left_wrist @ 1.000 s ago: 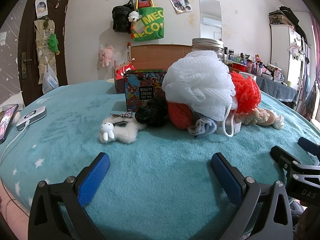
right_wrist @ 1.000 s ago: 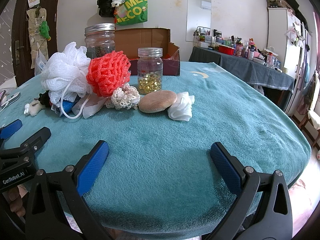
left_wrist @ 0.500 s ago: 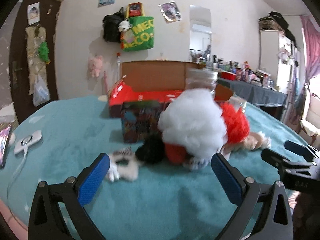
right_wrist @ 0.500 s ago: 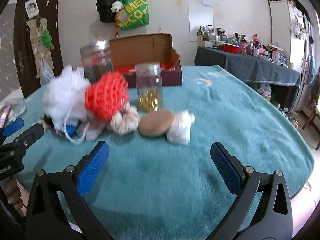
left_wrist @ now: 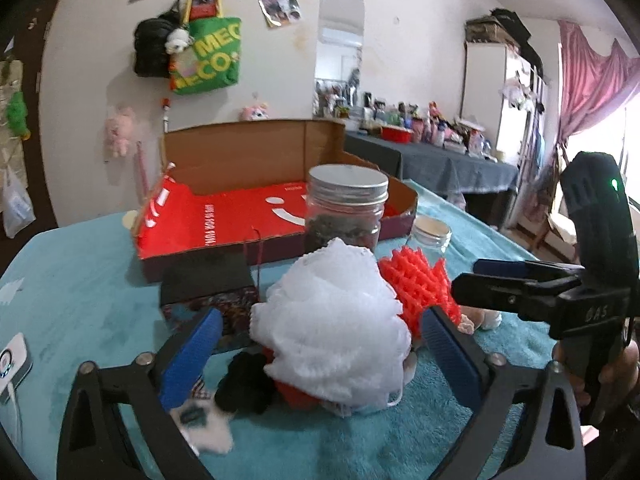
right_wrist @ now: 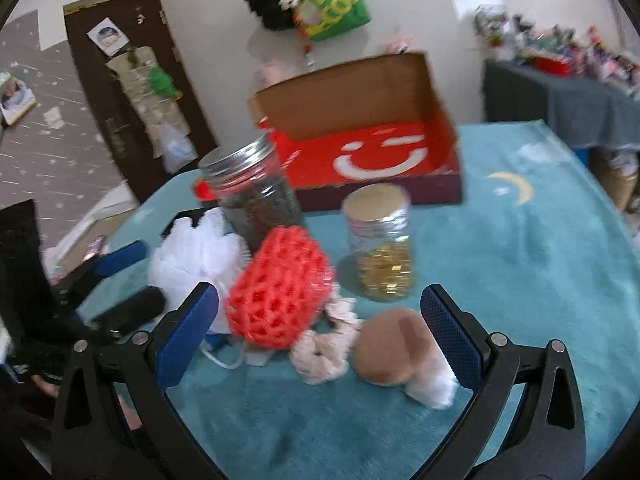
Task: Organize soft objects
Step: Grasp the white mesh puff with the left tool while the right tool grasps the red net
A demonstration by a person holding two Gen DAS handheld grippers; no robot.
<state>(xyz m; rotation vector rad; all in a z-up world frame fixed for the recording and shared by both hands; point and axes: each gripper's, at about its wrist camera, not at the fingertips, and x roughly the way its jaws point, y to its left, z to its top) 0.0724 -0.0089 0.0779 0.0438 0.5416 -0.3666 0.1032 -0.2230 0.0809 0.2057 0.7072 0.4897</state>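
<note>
Seen from the left wrist: left gripper (left_wrist: 320, 354) with ribbed blue pads, jaws closing around the fluffy white mesh puff (left_wrist: 334, 328) but not yet pressing it. Puff resting on the plushy teal blanket (left_wrist: 88, 280), beside a coarse red-orange net ball (left_wrist: 416, 284). Behind, glass jar (left_wrist: 346, 210) with metal lid, then open cardboard box (left_wrist: 248, 196) with glossy red floor.

Seen from the right wrist, somewhat blurred: right gripper (right_wrist: 320, 338) spread wide, gripping nothing. Between its pads, net ball, a crocheted beige piece (right_wrist: 322, 354), a smooth round tan pad (right_wrist: 386, 354), perhaps a sponge. Further back, small jar of golden bits (right_wrist: 382, 250).
</note>
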